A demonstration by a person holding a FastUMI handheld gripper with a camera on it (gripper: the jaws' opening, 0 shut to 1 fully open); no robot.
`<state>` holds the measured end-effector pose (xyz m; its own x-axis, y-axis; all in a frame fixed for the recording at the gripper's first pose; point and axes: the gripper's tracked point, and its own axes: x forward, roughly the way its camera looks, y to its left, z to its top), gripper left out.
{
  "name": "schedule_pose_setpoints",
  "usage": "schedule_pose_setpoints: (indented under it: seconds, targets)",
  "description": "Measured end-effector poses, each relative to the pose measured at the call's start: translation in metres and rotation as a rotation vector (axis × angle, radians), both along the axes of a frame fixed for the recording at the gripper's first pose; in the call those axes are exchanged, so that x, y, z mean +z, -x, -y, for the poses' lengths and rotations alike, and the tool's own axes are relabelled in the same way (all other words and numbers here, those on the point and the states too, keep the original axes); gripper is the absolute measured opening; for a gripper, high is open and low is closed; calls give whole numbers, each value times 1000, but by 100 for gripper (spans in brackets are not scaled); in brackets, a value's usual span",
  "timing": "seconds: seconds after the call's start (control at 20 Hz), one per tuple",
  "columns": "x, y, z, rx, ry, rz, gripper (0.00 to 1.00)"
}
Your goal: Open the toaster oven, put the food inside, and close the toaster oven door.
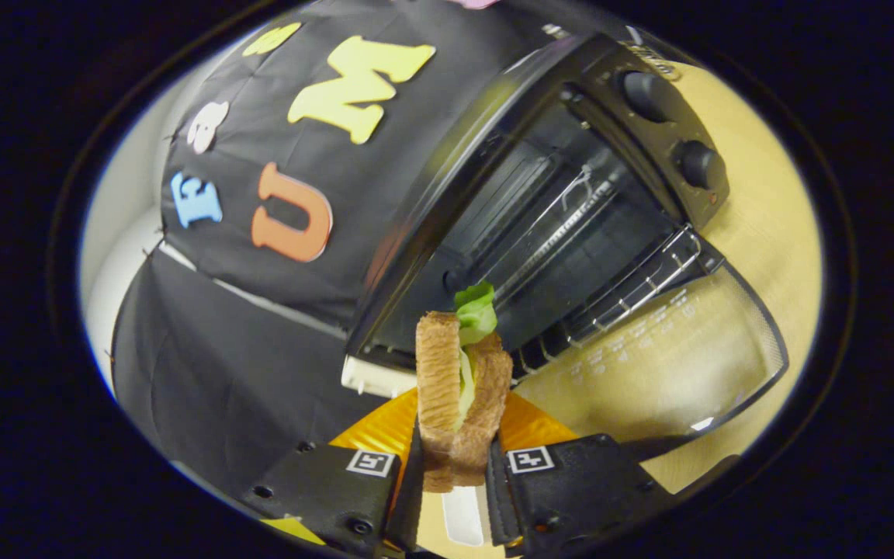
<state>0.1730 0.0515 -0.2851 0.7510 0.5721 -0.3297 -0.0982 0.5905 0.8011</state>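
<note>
Tool clamped on sandwich, toaster oven door open beyond, markings unreadable

Oven mouth gapes open beyond lowered door.

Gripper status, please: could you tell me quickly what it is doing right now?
Gripper: shut on the sandwich, held just before the open toaster oven.
</note>
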Motion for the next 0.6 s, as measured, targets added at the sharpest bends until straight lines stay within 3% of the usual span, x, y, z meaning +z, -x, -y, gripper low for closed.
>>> schedule_pose_setpoints:
  seconds: [0.15, 0.3, 0.5, 0.6]
  targets:
    - [2, -25, -14, -38, -34, 42, 39]
    - [-2, -42, -21, -54, 13, 89, 40]
    - [-3, -62, 5, -148, 28, 144, 39]
    - [-13, -64, 11, -143, 54, 118, 44]
